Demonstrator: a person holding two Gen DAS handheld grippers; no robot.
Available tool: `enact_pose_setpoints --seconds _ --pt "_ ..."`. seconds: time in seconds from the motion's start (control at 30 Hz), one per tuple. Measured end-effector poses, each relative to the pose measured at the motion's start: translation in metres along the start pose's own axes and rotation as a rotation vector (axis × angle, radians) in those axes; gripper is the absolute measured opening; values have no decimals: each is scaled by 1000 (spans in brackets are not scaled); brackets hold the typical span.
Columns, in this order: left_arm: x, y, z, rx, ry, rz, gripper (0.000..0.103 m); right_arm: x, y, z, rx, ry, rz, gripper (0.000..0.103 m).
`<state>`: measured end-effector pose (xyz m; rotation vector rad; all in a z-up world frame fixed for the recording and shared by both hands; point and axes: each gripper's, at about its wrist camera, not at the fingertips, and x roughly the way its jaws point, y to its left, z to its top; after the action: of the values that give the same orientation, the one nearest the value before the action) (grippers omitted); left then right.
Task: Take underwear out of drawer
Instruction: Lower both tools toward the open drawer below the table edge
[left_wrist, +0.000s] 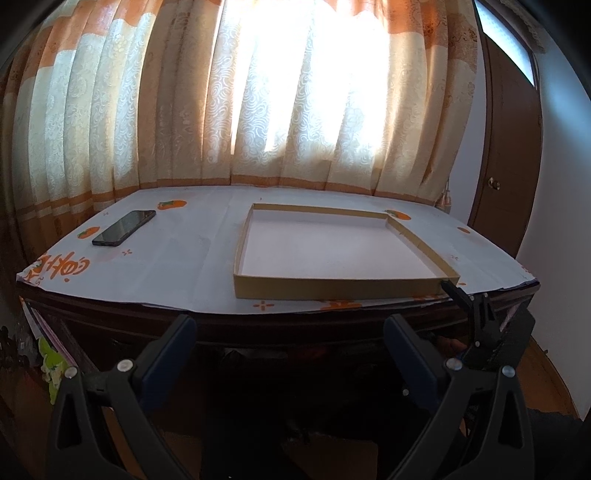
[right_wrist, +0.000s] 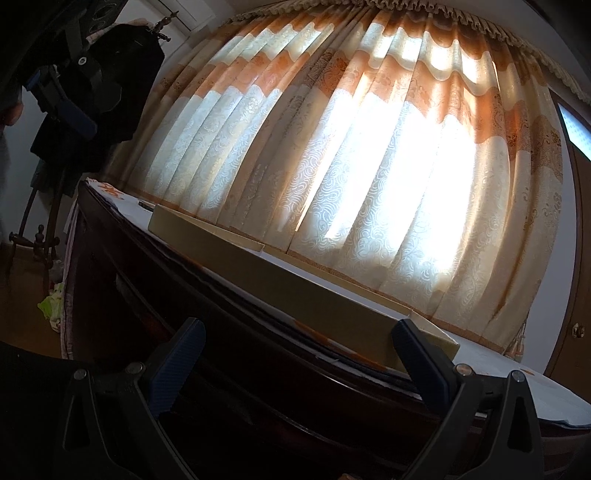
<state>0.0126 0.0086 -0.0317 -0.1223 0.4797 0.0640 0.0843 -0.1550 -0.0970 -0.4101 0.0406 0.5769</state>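
1. The left gripper (left_wrist: 290, 334) is held level before the dark wooden table (left_wrist: 258, 328), its fingers spread wide with nothing between them.
2. The right gripper (right_wrist: 297, 339) is held low and tilted at the table's front edge, its fingers likewise apart and empty.
3. A shallow cardboard tray (left_wrist: 332, 286) is seen on the patterned tablecloth (left_wrist: 177, 266).
4. A black smartphone (left_wrist: 123, 228) is laid well to the tray's left.
5. Orange-and-cream curtains (left_wrist: 184, 110) are hung behind.
6. Neither underwear nor drawer can be made out.
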Motion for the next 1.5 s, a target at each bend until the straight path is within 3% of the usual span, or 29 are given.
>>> enact_pose_setpoints --seconds 0.6,1.5 --pt "-1 -7 0 11 10 -6 103 13 2 -6 -115 66 34 102" --pt "-2 -8 1 -10 5 -17 103 -7 -7 2 -47 131 33 102"
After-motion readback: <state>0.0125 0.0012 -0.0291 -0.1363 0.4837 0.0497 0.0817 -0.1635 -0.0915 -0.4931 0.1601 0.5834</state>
